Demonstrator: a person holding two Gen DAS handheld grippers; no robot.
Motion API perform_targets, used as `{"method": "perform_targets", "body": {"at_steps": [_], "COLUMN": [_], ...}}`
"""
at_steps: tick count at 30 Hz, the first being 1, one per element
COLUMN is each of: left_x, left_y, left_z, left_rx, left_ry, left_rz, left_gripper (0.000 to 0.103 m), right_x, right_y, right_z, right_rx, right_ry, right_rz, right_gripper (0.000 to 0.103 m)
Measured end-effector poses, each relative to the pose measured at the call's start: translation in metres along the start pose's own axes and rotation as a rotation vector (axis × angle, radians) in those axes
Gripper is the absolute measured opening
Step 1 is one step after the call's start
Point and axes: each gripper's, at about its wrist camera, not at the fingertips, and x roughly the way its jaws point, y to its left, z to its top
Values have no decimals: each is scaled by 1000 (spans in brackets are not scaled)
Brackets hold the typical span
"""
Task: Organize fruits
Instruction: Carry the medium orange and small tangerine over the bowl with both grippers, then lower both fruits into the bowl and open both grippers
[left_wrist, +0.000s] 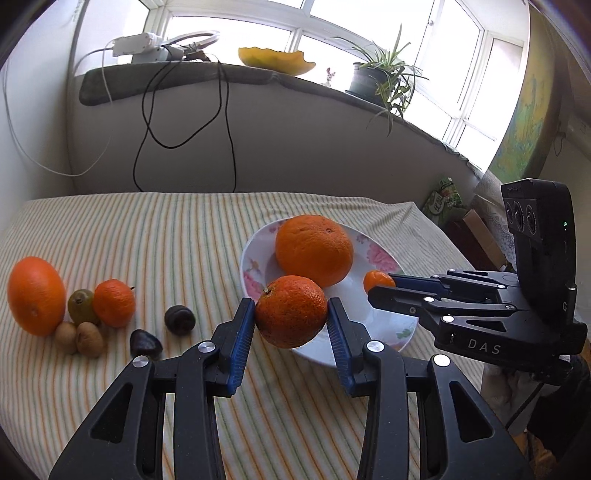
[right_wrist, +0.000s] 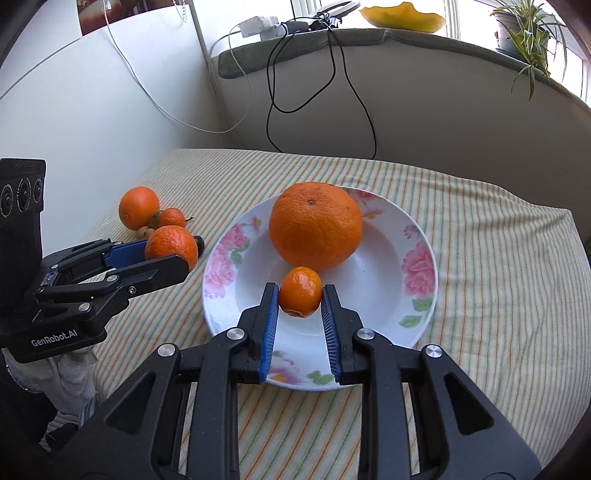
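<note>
- Here, the landmark is the flowered plate (right_wrist: 417, 236), which sits on a striped cloth (right_wrist: 480, 295) over the table.
- Left gripper (left_wrist: 291, 317): blue pads pressed on both sides of a medium orange (left_wrist: 290, 312). The fruit is clear of the cloth, held at the plate's near-left rim.
- Right gripper (right_wrist: 300, 295): jaws drawn narrow around a small mandarin (right_wrist: 300, 291), pads touching its sides. It hangs over the plate's bowl, just in front of the big orange (right_wrist: 316, 225).
- The big orange rests inside the plate, toward the far side.
- Well left of the plate, loose on the cloth: another large orange (left_wrist: 36, 295), a tangerine (left_wrist: 113, 302), and a greenish fruit (left_wrist: 80, 304) between them, touching or nearly so.
- Just in front of that group: two small tan fruits (left_wrist: 79, 338), side by side.
- Between that group and the plate: two dark brown round things (left_wrist: 162, 330), apart from each other; kind not clear.
- Beyond the plate: a window sill with a potted plant (left_wrist: 380, 79) and a yellow bowl (left_wrist: 277, 61). Cables (left_wrist: 184, 110) hang down the wall below.
</note>
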Motion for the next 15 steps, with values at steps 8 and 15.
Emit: {"method": "perform_targets", "body": {"at_steps": [8, 15], "left_x": [21, 35], "left_y": [-15, -29], "left_z": [3, 2], "left_rx": [37, 61], "left_ry": [37, 65], "left_rz": [-15, -39], "left_gripper": [38, 38], "right_x": [6, 13], "right_y": [-13, -22], "right_z": [2, 1], "right_rx": [1, 11], "right_ry": [10, 26], "right_rz": [-36, -49], "right_gripper": [25, 25]}}
